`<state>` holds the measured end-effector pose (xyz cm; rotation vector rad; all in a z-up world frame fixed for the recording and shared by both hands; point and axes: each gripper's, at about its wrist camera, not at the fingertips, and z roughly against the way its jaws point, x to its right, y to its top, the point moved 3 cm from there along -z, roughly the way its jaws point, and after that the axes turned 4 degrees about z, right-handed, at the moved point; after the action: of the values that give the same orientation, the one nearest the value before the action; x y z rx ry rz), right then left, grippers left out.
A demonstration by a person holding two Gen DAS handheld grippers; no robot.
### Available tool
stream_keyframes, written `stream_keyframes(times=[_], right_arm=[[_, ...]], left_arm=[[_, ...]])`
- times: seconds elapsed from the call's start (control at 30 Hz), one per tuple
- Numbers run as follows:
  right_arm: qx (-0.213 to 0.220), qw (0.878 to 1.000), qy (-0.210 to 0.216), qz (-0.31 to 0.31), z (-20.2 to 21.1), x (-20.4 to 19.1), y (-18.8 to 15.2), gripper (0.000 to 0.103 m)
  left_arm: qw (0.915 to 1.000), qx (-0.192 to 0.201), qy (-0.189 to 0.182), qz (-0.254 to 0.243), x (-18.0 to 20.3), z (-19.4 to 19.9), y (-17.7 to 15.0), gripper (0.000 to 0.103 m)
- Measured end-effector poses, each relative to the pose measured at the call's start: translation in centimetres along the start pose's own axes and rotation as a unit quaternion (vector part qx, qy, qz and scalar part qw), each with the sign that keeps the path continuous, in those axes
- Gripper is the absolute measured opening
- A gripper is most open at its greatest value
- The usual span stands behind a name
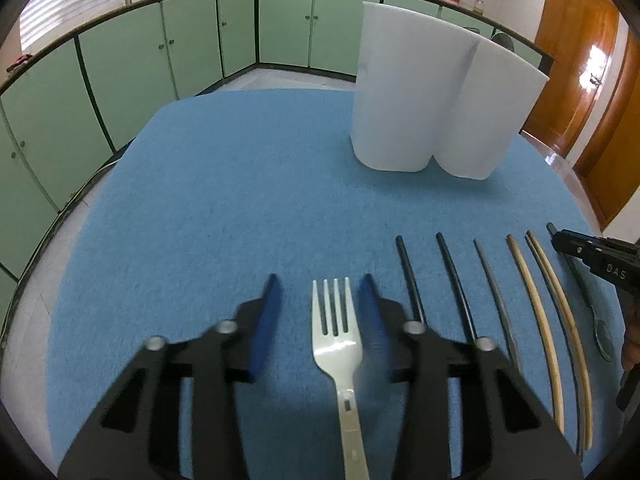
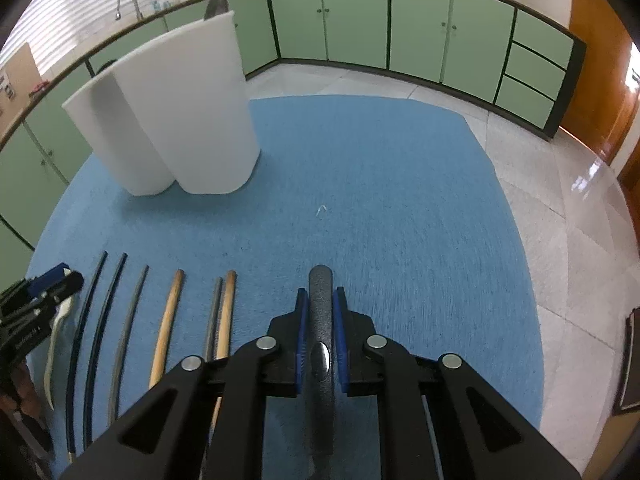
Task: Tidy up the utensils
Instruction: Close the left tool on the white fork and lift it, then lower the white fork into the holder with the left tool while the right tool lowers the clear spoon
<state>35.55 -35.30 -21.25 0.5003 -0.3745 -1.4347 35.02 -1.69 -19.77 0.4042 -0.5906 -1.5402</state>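
A white plastic fork lies on the blue mat, tines pointing away. My left gripper is open, its fingers on either side of the fork's tines, not touching it. My right gripper is shut on the dark textured handle of a spoon; its bowl shows in the left wrist view. Several chopsticks, black, grey and wooden, lie in a row between fork and spoon; they also show in the right wrist view. A white two-compartment holder stands at the back of the mat.
The mat covers a round table with a pale bare rim on the right. Green kitchen cabinets run behind, a wooden door at the right. A utensil tip sticks out of the holder's top.
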Motion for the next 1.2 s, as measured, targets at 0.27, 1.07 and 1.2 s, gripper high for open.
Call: stream_keyframes(times=[0.27, 1.07, 1.2], right_arm=[[0.034, 0.999, 0.022, -0.010, 2.5, -0.6, -0.1, 0.012], [0.246, 0.961, 0.119, -0.051, 15.9, 2.5, 4.0, 0.012], [0.255, 0.958, 0.125, -0.043, 16.1, 1.8, 4.9, 0.012]], left_arm=[[0.9996, 0.026, -0.012, -0.001, 0.0, 1.7, 0.1, 0.019], [0.9693, 0.240, -0.052, -0.017, 3.1, 13.7, 6.3, 0.019], [0.9664, 0.251, -0.055, -0.015, 2.7, 14.4, 6.9, 0.019]])
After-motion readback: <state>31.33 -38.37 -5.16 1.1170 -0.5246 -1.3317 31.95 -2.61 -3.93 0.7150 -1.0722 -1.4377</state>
